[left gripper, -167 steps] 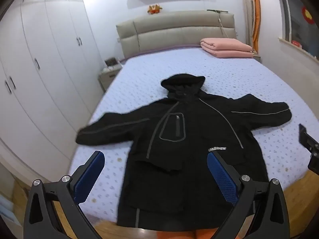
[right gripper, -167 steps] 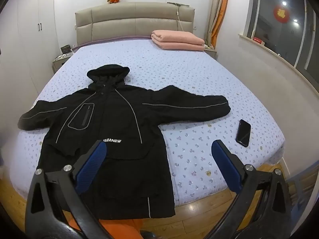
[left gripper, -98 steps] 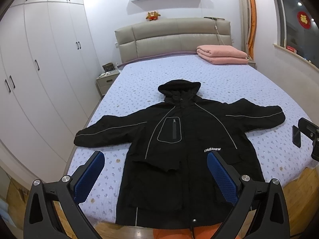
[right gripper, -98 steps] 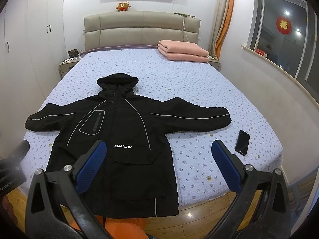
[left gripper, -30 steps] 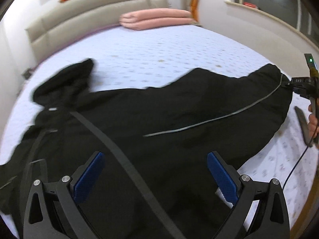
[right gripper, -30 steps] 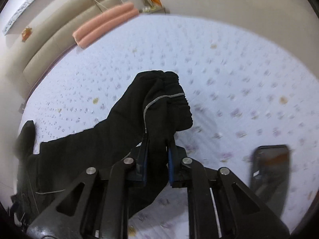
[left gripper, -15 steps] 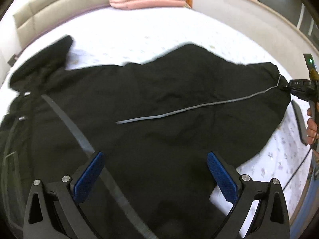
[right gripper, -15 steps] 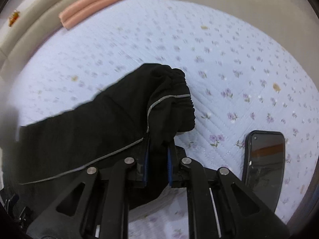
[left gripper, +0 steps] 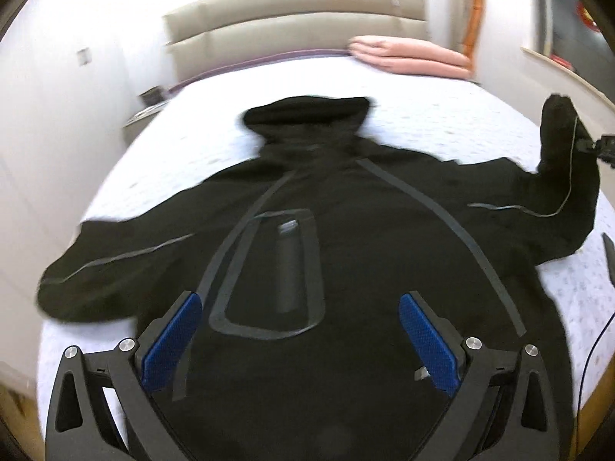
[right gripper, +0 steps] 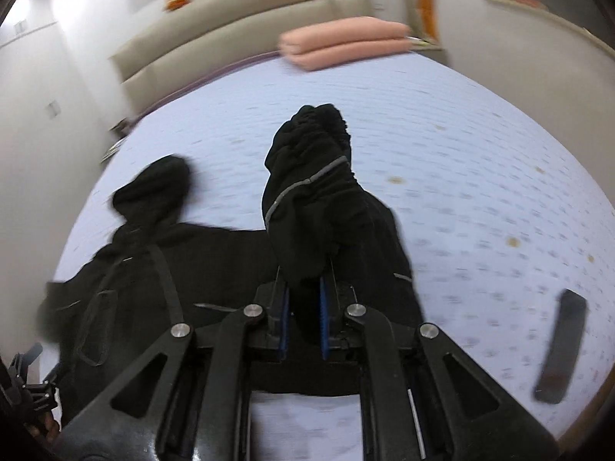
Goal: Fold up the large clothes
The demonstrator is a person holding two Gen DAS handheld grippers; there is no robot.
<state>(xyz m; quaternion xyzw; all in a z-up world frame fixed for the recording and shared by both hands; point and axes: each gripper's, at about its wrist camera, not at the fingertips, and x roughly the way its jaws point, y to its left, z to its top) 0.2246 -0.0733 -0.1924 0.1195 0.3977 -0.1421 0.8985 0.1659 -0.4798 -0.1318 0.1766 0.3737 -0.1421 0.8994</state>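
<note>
Right gripper [right gripper: 303, 299] clamped on black jacket [left gripper: 307, 269] sleeve cuff [right gripper: 311, 176], cuff raised off bed [right gripper: 461, 153]. Left gripper [left gripper: 300, 330] wide open, empty, above jacket chest.

Jacket [left gripper: 346, 253]: matt black cloth w/ grey seam tape, cuff [right gripper: 311, 134] gathered, crinkly. Bed cover [right gripper: 480, 161]: quilted cloth, pale w/ small flower print. Folded blanket [right gripper: 346, 44]: soft pink cloth. Headboard [left gripper: 296, 19]: smooth beige padding. Gripper pads [left gripper: 428, 336]: blue, textured; frames matt black plastic, shiny metal screws. Phone [right gripper: 561, 349]: glossy black.
</note>
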